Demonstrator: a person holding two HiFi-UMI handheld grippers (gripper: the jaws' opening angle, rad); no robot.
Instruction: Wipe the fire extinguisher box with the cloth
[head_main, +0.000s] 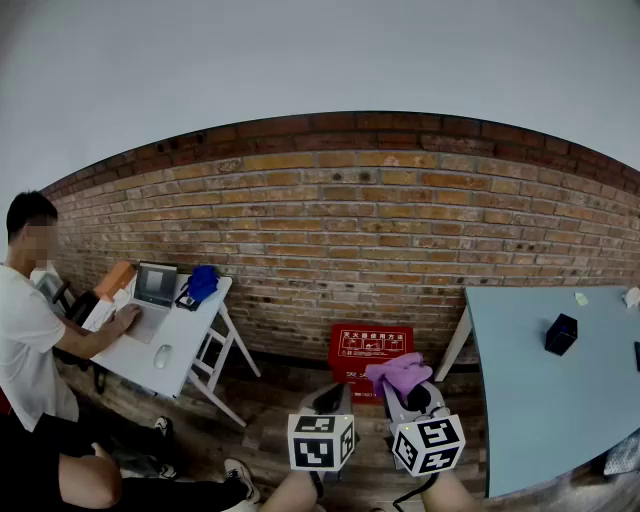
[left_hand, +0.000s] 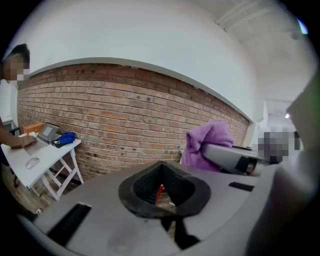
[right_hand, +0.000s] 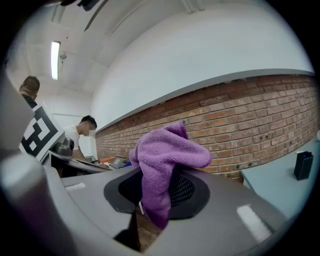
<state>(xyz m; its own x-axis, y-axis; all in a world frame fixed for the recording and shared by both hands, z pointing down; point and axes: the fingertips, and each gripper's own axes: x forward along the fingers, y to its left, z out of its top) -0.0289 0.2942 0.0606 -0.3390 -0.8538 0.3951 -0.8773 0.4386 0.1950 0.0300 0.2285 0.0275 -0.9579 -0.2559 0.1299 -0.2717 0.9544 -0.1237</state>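
Note:
The red fire extinguisher box stands on the floor against the brick wall, just beyond both grippers. My right gripper is shut on the purple cloth, which bunches over its jaws and hangs down between them. The same cloth shows at the right of the left gripper view. My left gripper is held beside the right one, short of the box; its jaws are closed together with nothing in them, a sliver of red showing through the slit.
A person sits at a white folding table at the left with a laptop, a mouse and a blue cloth. A pale blue table at the right carries a small black box. Brick wall behind.

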